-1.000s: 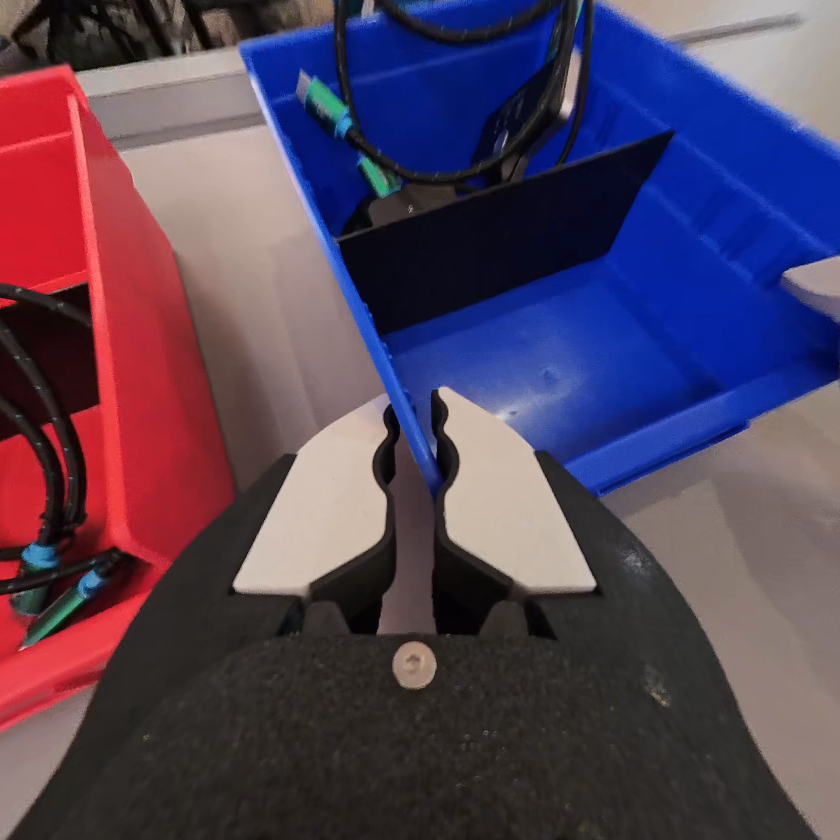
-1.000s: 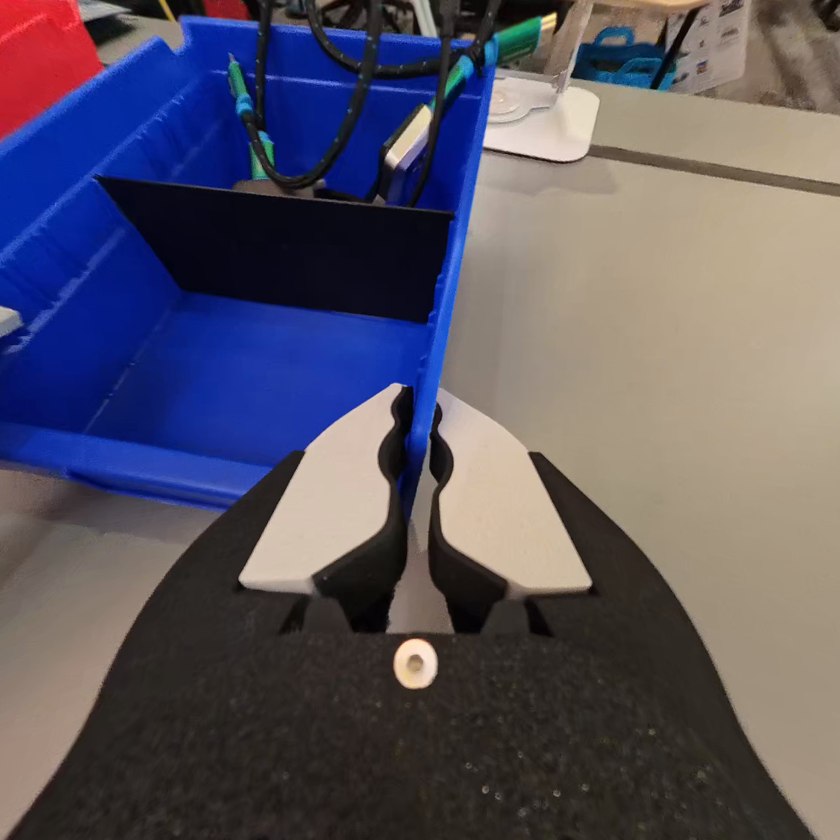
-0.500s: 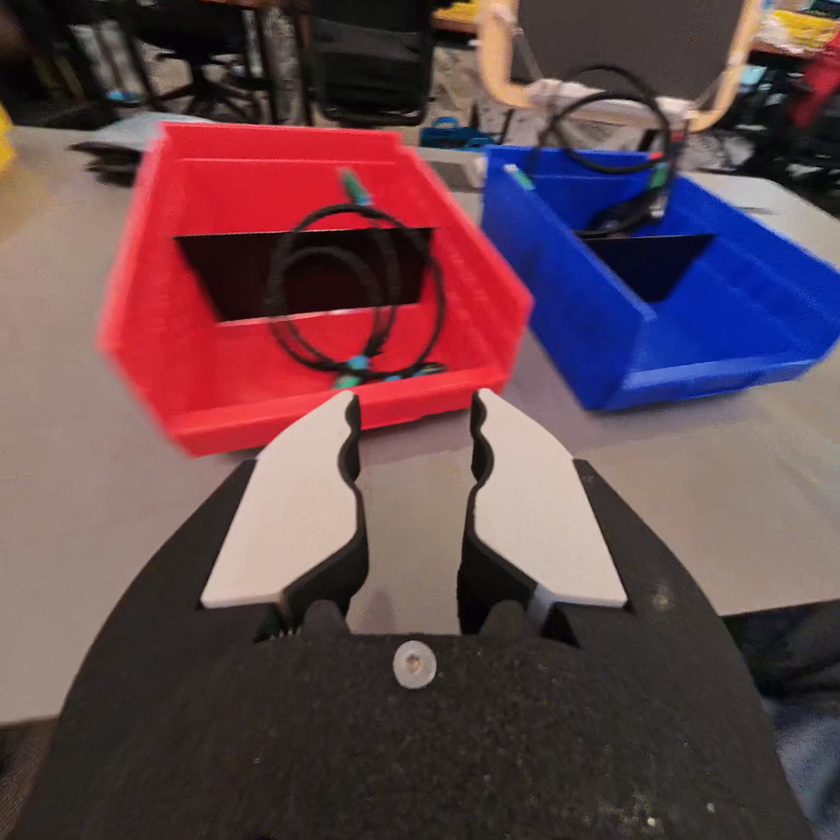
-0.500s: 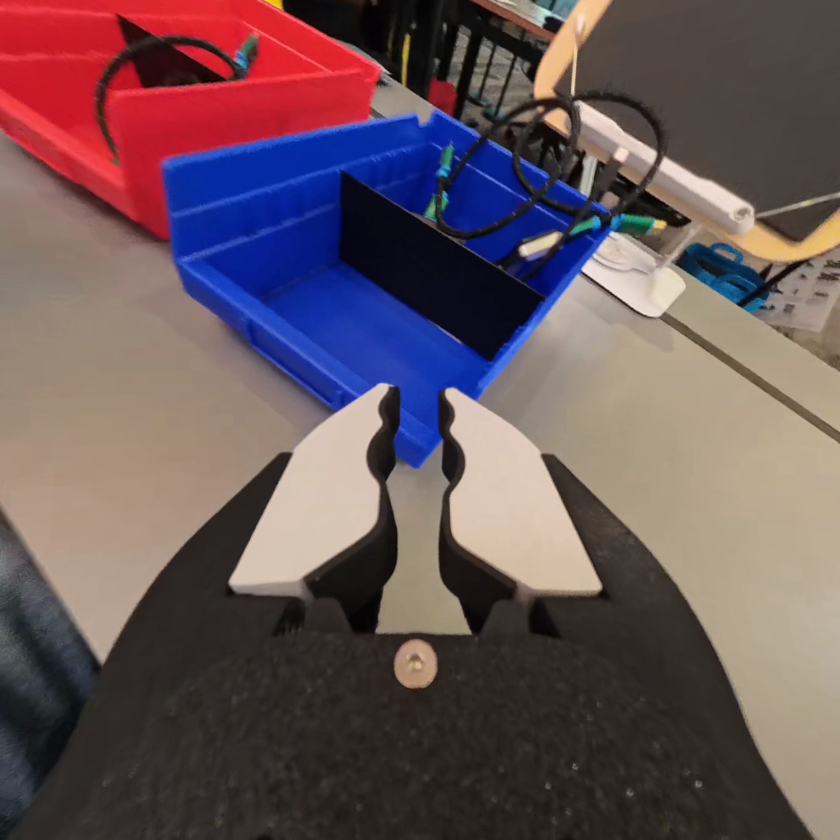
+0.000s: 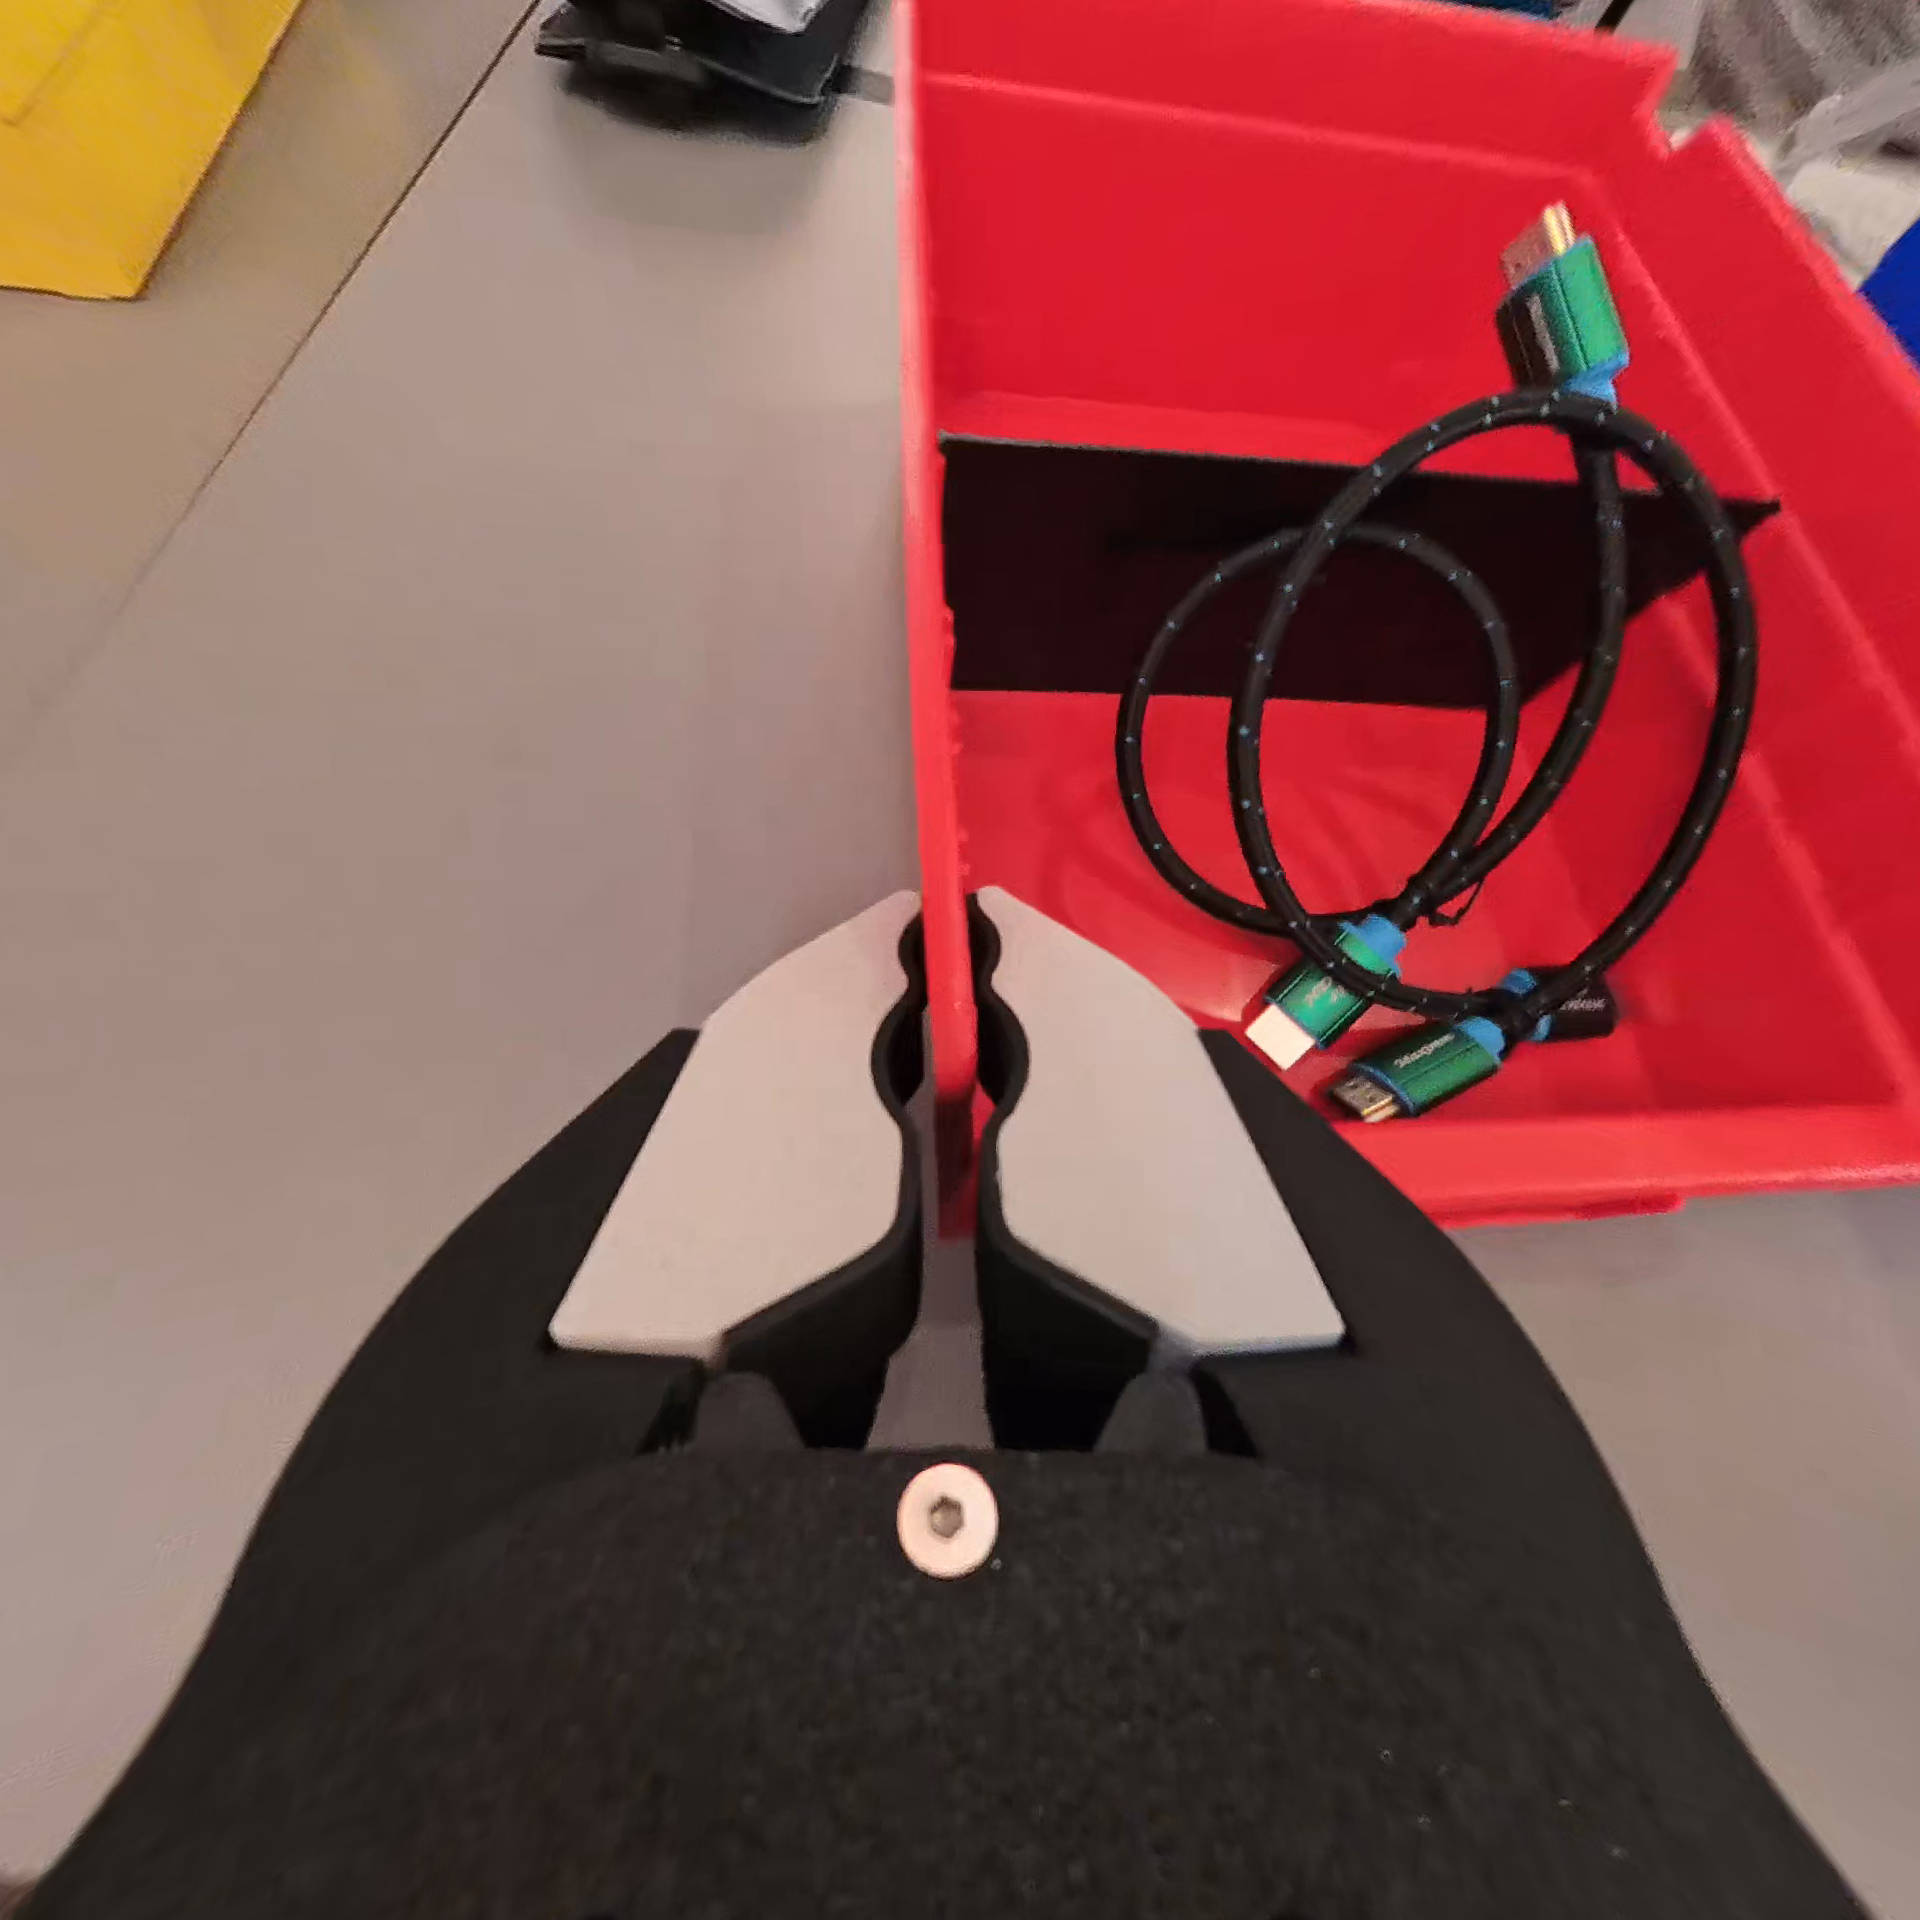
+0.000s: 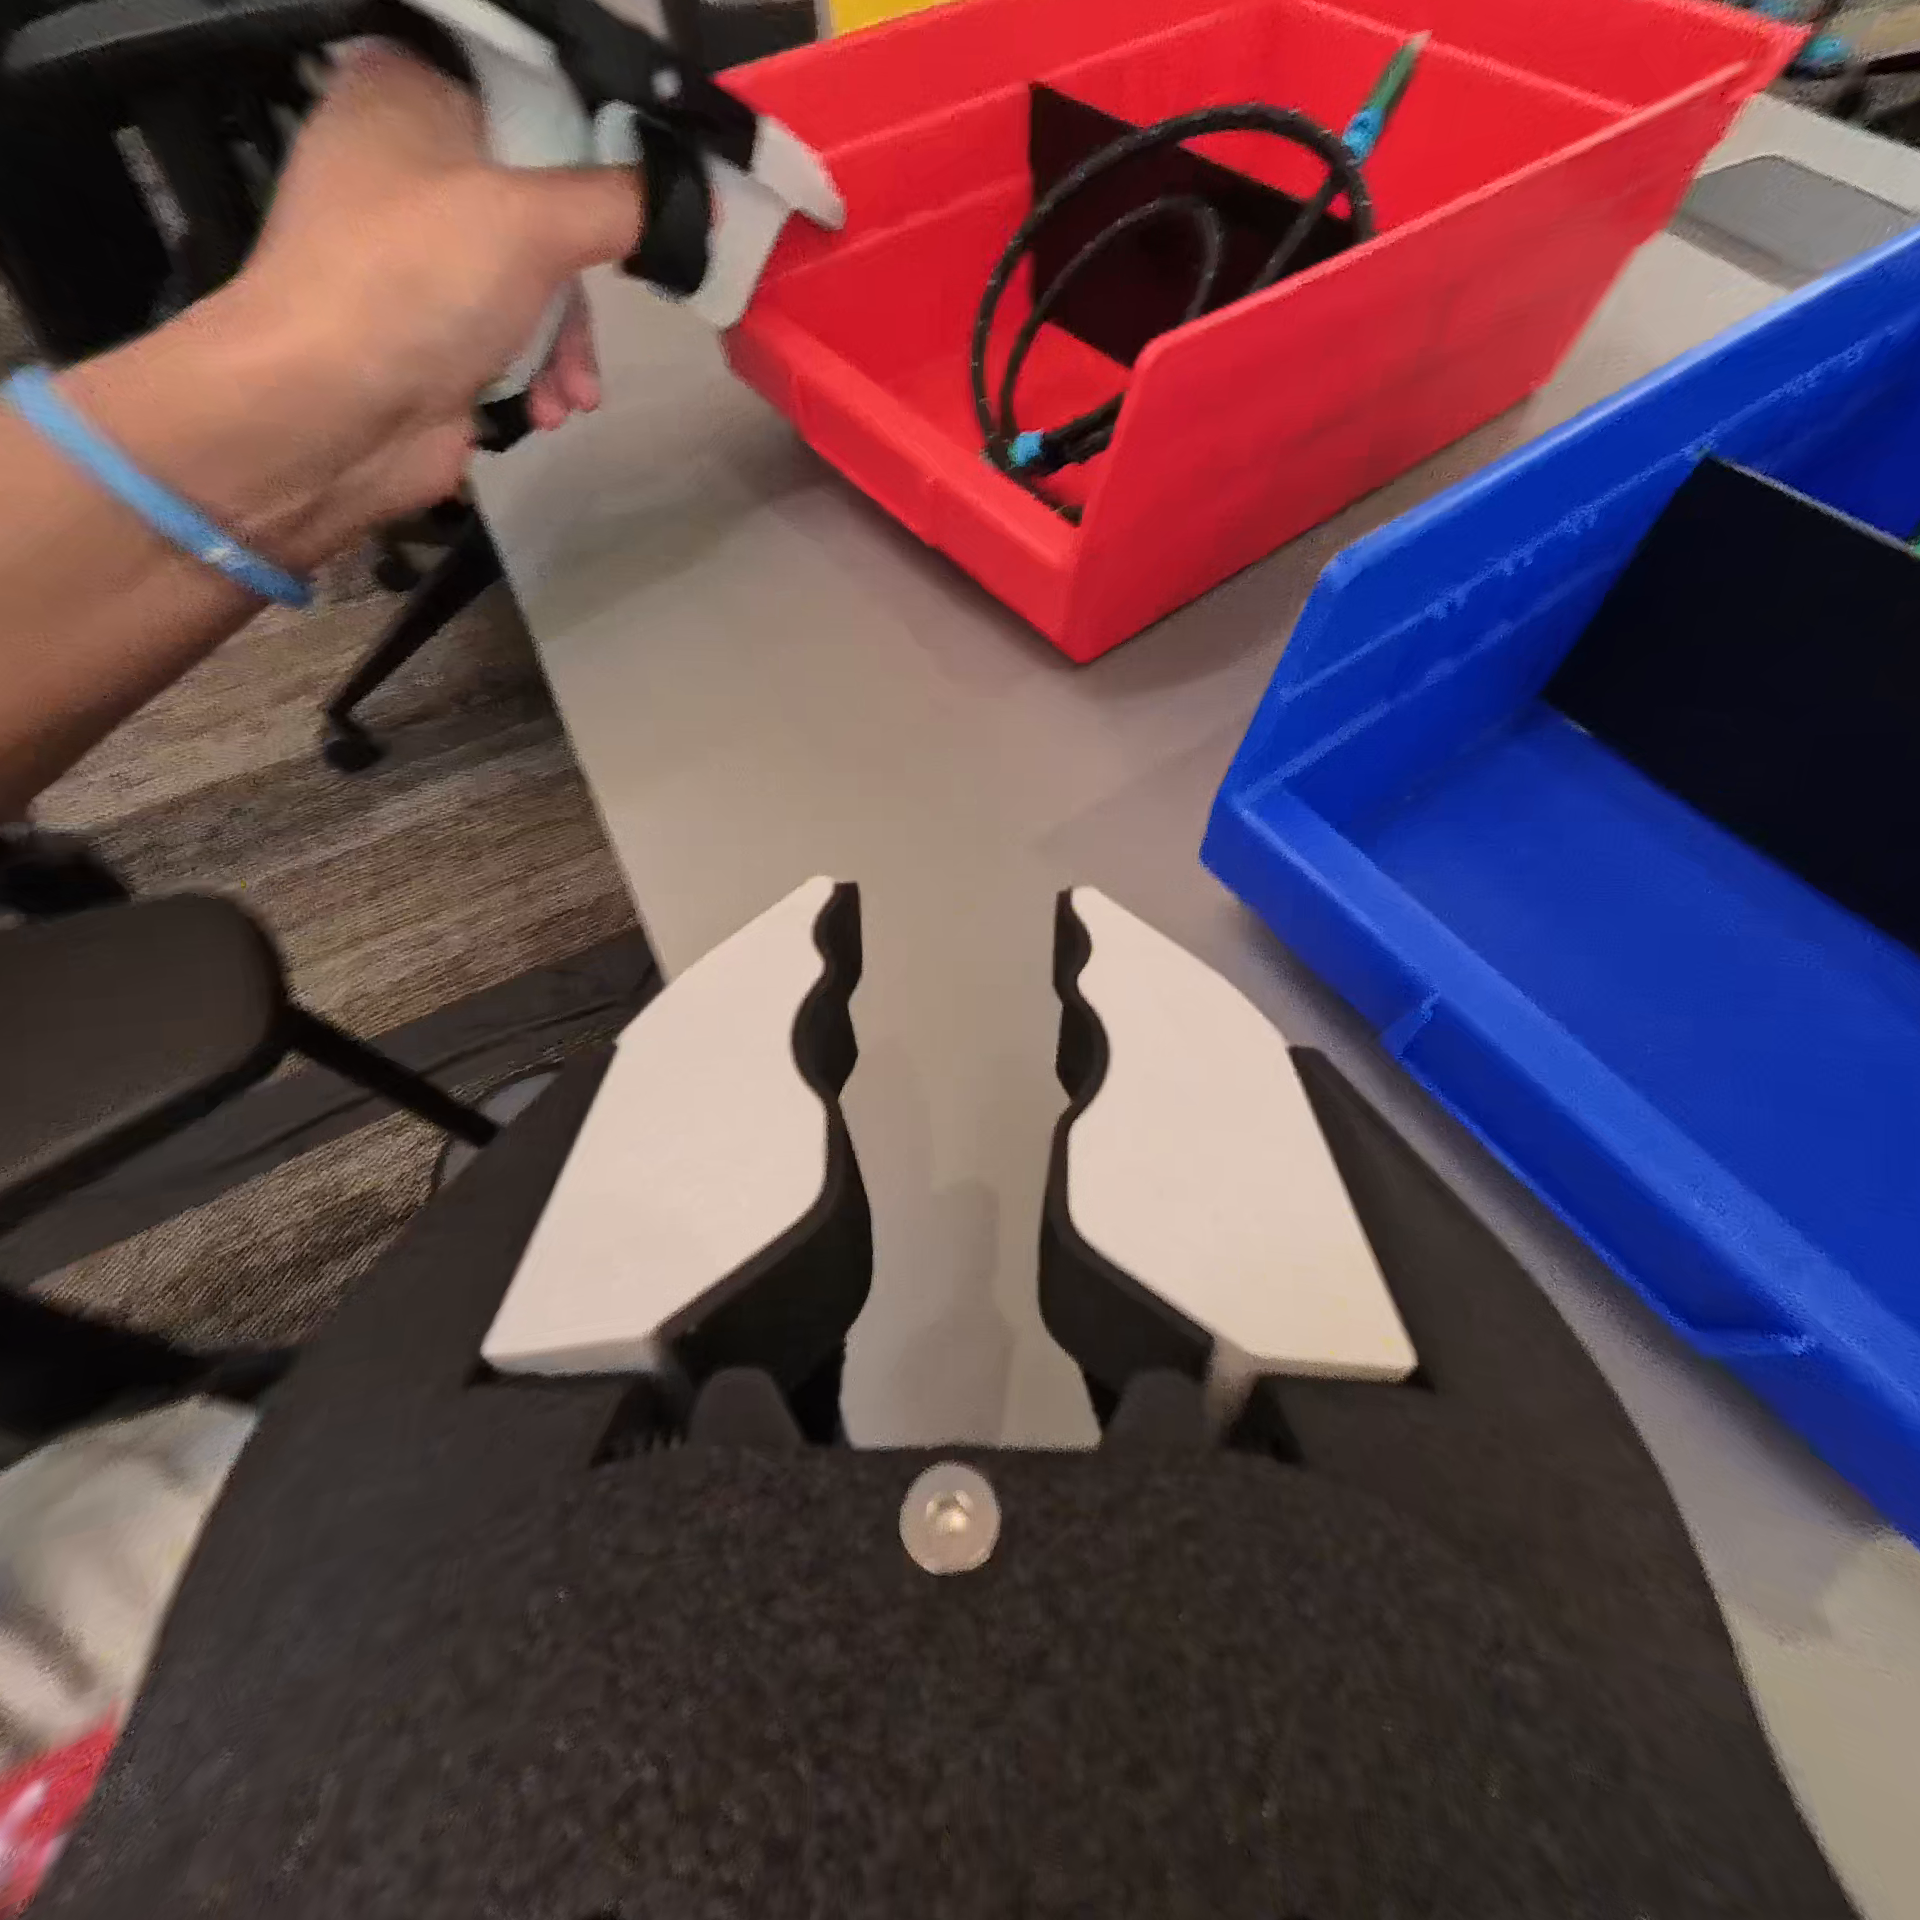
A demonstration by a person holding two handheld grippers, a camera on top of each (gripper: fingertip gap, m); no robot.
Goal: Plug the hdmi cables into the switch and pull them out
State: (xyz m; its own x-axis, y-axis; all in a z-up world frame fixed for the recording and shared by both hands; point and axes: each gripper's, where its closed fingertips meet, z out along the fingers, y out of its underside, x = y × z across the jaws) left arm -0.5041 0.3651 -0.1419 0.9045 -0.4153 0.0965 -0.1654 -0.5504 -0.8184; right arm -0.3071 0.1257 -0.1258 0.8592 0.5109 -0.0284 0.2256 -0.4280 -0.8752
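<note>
Your left gripper (image 5: 948, 914) is clamped on the left side wall of the red bin (image 5: 1195, 260) near its front corner — one finger outside the wall, one inside, the jaws drawn in until only the plastic stands between them. In the right wrist view you can see your hand (image 6: 384, 312) on that gripper at the bin's corner, a blue band (image 6: 135, 488) around the wrist. Inside the red bin lie the hdmi cables (image 5: 1455, 707), black braided with blue flecks, coiled in loops that drape over the black divider (image 5: 1039, 561); two green connectors (image 5: 1429, 1070) rest on the floor of the front compartment close to the front wall, and another green connector (image 5: 1558, 301) stands up over the rear compartment. Your right gripper (image 6: 958, 899) holds nothing — its jaws are parted with bare grey table (image 6: 831, 727) showing between them, near the table's front edge. The blue bin (image 6: 1455, 935) sits just to its right, a dark divider (image 6: 1787, 665) across it. No switch can be made out in either view.
</note>
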